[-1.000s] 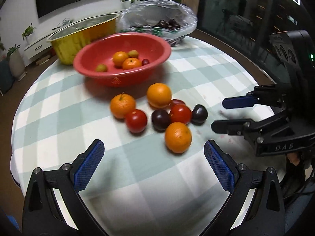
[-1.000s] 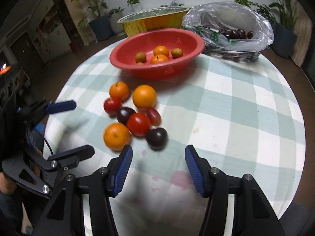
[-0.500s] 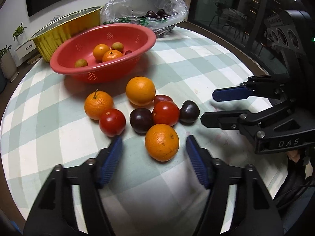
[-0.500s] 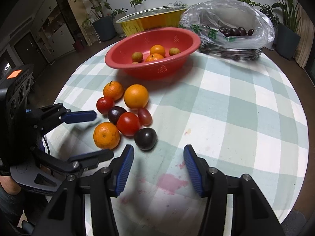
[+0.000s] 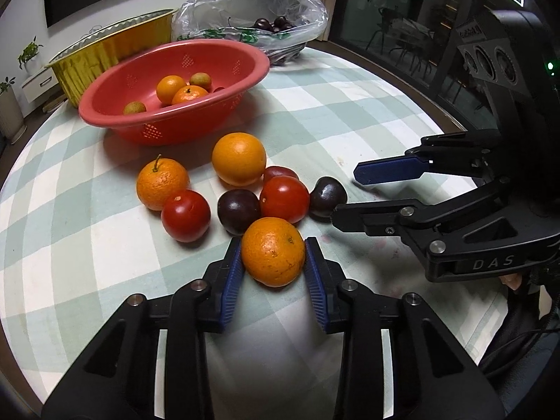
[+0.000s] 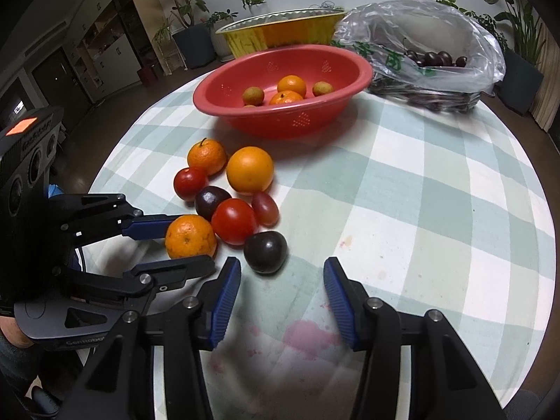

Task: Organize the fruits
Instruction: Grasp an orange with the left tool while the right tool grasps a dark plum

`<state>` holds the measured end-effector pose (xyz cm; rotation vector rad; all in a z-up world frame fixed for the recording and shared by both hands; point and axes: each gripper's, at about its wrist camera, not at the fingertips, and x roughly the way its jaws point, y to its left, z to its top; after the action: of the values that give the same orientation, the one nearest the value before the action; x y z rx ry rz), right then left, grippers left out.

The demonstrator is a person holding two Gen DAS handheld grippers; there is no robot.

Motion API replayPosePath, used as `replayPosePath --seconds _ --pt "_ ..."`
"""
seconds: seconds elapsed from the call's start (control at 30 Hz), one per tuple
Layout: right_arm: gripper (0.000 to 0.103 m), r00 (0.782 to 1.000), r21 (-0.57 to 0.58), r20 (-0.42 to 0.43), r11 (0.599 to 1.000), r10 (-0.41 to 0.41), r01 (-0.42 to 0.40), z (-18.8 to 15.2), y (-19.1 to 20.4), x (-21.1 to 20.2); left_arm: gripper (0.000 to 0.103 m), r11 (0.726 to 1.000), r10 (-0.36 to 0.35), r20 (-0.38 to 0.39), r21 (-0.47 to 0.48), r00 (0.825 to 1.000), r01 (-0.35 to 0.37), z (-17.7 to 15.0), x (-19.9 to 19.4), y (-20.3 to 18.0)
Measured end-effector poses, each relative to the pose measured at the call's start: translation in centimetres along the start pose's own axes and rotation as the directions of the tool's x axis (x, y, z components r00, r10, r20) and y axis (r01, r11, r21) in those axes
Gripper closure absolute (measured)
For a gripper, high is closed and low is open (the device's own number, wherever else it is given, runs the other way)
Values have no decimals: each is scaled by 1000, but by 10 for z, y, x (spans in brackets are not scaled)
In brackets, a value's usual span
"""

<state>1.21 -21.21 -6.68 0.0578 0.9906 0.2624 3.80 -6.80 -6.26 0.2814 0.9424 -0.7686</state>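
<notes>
While the left gripper had just been closing, its blue pads came against both sides of the nearest orange, which sat on the checked tablecloth at the near edge of the fruit cluster. Right gripper stood half open with nothing between its fingers, just near of a dark plum. Other loose fruit lay touching: two tomatoes, another plum, two more oranges. Farther back, the red bowl held small oranges and pale round fruits. Behind it sat a yellow foil tray and, to the right, a plastic bag of dark fruit.
</notes>
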Motion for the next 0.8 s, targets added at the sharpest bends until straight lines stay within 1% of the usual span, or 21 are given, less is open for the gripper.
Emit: replayPosePath --seconds 0.4,0.7,0.8 --pt "55 1000 -46 -13 999 -3 2 5 8 10 70 999 5 16 -43 1000 -4 -9 -19 11" --pt "59 999 -113 -27 993 -36 33 11 13 18 70 996 17 22 -88 1000 -15 -18 -33 23" --pt "63 998 -137 -25 990 -49 45 11 16 18 70 996 19 21 -92 1000 -17 -19 -33 24"
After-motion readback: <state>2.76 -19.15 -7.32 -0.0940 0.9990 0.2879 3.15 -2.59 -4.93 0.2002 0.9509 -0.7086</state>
